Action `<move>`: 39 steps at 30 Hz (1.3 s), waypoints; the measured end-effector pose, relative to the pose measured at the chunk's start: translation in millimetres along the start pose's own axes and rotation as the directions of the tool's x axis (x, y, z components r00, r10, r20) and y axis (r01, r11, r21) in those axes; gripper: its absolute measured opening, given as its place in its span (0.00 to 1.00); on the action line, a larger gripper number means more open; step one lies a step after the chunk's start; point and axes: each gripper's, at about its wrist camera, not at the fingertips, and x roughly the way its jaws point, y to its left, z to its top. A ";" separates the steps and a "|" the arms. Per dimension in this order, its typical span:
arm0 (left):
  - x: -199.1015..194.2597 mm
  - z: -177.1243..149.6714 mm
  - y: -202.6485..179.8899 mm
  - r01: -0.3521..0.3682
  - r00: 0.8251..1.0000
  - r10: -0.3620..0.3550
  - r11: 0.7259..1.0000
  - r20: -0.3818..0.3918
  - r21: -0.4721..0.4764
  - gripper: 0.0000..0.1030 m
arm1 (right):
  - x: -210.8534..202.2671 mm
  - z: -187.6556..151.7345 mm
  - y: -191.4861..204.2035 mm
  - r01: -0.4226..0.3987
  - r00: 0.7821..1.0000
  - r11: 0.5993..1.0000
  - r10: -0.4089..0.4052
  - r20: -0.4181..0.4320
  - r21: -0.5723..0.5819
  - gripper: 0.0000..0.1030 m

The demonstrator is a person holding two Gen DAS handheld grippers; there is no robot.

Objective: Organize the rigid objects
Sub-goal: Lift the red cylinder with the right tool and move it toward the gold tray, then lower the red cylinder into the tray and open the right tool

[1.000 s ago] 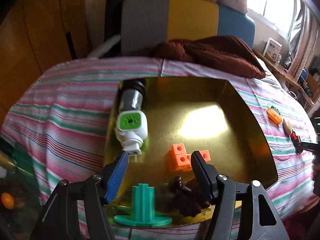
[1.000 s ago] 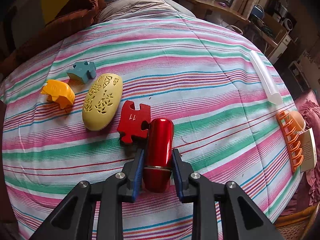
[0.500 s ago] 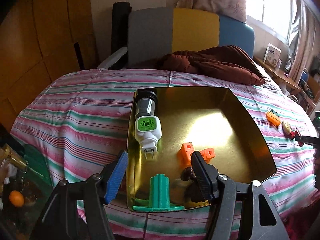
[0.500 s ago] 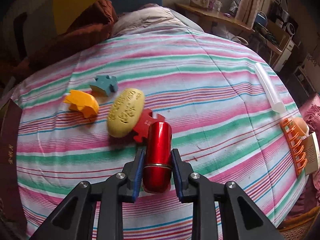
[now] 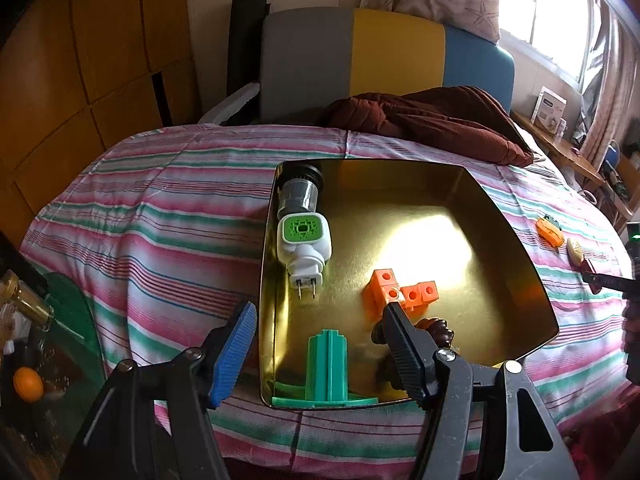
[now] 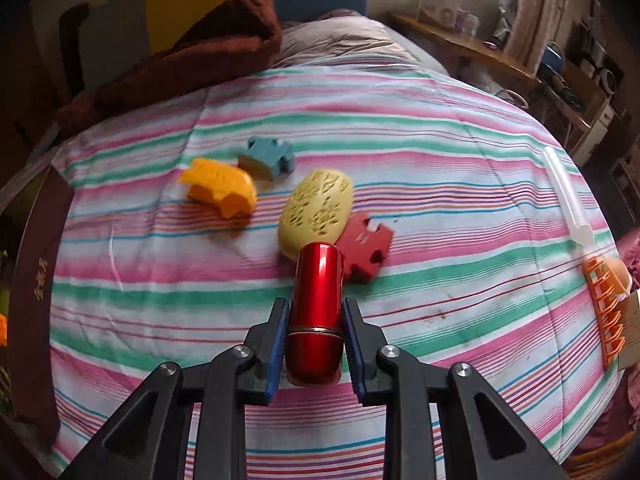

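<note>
We see the right gripper [image 6: 314, 338] clamped on a red metallic cylinder [image 6: 318, 312], blue pads pressed against both sides near its base, cylinder pointing forward along the fingers and lifted above the striped bedspread [image 6: 440, 184]. Beyond its tip sit a yellow perforated oval piece [image 6: 316, 210] and a red puzzle piece [image 6: 364, 250], the two touching. Further left lie an orange toy piece [image 6: 220, 192] and a teal puzzle piece [image 6: 266, 156], just beside each other. A clear tube [image 6: 568, 196] lies near the right edge of the bed, with an orange rack [image 6: 604, 312] below it. A dark maroon book [image 6: 36, 292] sits at the far left.

In the left wrist view the left gripper [image 5: 316, 344] has its fingers wide apart, holding nothing, hovering at the near-left corner of the gold tray [image 5: 460, 240]; the left pad is outside the tray rim, the right one over the tray. Inside the tray: a white and green plug-in device [image 5: 304, 244] with a dark bottle end, lying along the left wall, prongs toward us; orange linked cubes [image 5: 400, 292] near the middle; a green finned stand [image 5: 326, 368] upright at the near edge; a dark brown carved object [image 5: 434, 330] partly hidden behind the right finger. A brown blanket [image 5: 432, 120] is bunched beyond the tray
</note>
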 end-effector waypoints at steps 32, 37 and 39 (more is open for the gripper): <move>-2.4 -15.9 28.5 -0.011 1.000 0.010 0.998 -0.005 -0.060 0.65 | -15.4 -25.3 111.4 -0.167 0.986 0.968 0.159 -0.058 -0.185 0.25; -2.1 -18.5 33.8 -0.014 1.000 0.013 0.997 -0.008 -0.073 0.64 | -35.8 -13.3 121.0 -0.184 0.983 0.965 0.185 -0.013 -0.188 0.25; -2.2 -19.1 34.5 -0.014 1.000 0.013 0.997 -0.008 -0.073 0.64 | -46.7 -7.8 126.2 -0.199 0.979 0.962 0.205 0.011 -0.189 0.25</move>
